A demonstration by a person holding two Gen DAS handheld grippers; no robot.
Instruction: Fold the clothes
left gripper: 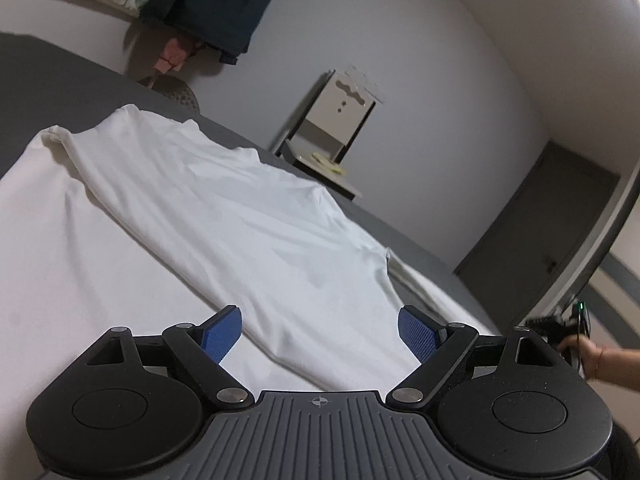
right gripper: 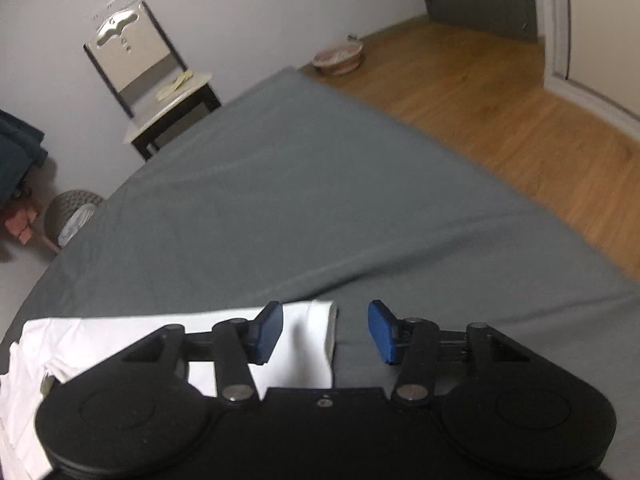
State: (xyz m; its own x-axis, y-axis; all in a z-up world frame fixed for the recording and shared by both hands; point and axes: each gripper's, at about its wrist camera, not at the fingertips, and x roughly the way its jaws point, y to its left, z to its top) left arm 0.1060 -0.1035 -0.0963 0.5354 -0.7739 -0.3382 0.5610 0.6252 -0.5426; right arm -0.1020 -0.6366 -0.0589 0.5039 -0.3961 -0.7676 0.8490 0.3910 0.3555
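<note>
We have the white garment (left gripper: 208, 208) spread flat on the bed (right gripper: 300, 200), one side already turned in over the middle so a long fold edge runs away from us; that lay suits a lengthwise fold, and we judge the other side comes next. Our left gripper (left gripper: 320, 334) hovers low over the near end of the folded panel with its fingers (left gripper: 222, 334) spread wide and nothing between them, placed, we think, to take that edge or smooth it. Our right gripper (right gripper: 326, 330) hangs over the garment's corner where white cloth meets grey sheet, its fingers partway apart and empty; the frame is smeared by motion, so we cannot tell for sure whether the left finger brushes the cloth.

The bed's grey sheet is smooth and gives plenty of bare room on the right side. Beyond it a chair (right gripper: 148, 76) stands against a pale wall, a woven basket (right gripper: 72, 216) sits on the floor beside the bed, dark clothing (left gripper: 216, 4) hangs above, and wood flooring (right gripper: 500, 112) leads to a door (left gripper: 536, 216).
</note>
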